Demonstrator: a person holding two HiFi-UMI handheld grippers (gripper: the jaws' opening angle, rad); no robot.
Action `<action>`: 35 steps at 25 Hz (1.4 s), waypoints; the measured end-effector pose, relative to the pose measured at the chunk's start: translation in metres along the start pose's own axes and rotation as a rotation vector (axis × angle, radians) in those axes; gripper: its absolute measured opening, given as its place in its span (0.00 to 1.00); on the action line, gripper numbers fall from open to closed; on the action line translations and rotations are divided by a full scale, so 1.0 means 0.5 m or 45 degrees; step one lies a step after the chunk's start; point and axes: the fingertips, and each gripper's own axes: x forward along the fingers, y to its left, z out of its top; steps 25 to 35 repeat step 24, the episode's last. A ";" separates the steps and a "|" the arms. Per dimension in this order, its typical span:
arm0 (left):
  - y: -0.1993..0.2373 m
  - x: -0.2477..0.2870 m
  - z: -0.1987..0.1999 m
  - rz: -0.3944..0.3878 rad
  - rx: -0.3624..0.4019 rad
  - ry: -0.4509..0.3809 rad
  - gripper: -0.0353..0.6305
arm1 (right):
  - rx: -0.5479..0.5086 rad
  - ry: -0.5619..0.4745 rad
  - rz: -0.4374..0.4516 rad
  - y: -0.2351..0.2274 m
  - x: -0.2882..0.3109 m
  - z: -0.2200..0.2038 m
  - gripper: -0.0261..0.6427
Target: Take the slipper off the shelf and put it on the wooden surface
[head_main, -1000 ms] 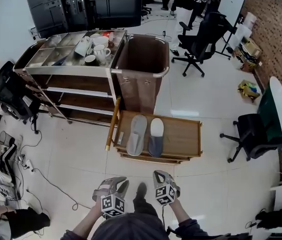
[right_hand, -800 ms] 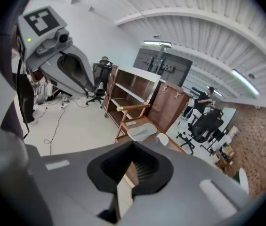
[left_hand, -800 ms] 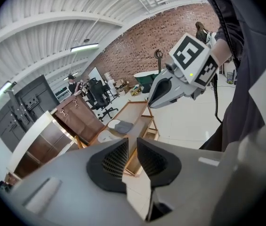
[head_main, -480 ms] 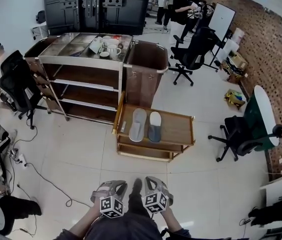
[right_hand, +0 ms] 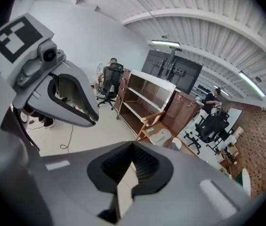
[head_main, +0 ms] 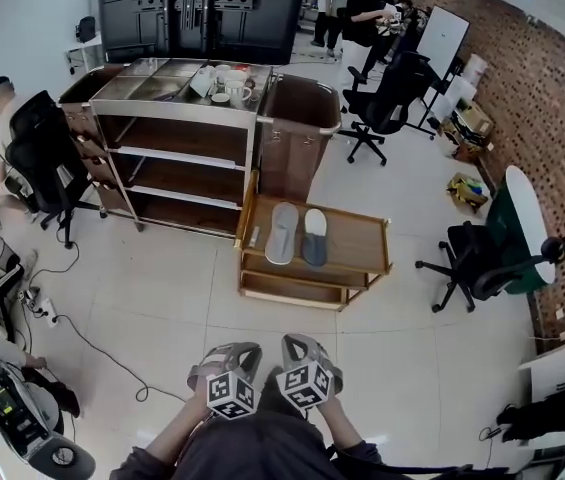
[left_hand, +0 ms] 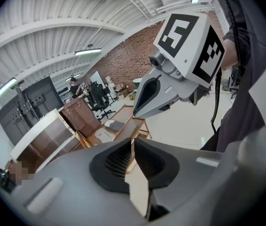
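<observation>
Two slippers lie side by side on top of the low wooden cart (head_main: pixel 357 243): a grey one (head_main: pixel 282 233) and a white-and-dark one (head_main: pixel 314 236). Both also show far off in the left gripper view, the grey slipper (left_hand: pixel 105 134) among them, and in the right gripper view (right_hand: pixel 161 136). The metal shelf unit (head_main: pixel 177 158) stands behind the cart. My left gripper (head_main: pixel 237 353) (left_hand: pixel 133 142) is held close to my body, its jaws closing with nothing between them. My right gripper (head_main: pixel 297 346) (right_hand: pixel 133 145) is beside it, shut and empty.
A brown bin (head_main: pixel 297 133) stands to the right of the shelf unit, with cups (head_main: pixel 224 80) on the unit's top. Office chairs stand at the right (head_main: pixel 482 258) and left (head_main: pixel 42 158). A cable (head_main: pixel 102 353) trails over the white floor. People (head_main: pixel 367 8) stand at the back.
The cart and shelf unit now sit farther from me and more upright in view. The two grippers have drawn closer together near my body, and the left jaws have narrowed.
</observation>
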 end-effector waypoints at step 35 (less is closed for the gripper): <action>-0.011 0.017 -0.011 -0.101 -0.016 0.083 0.10 | 0.127 0.113 0.140 0.036 0.003 0.005 0.04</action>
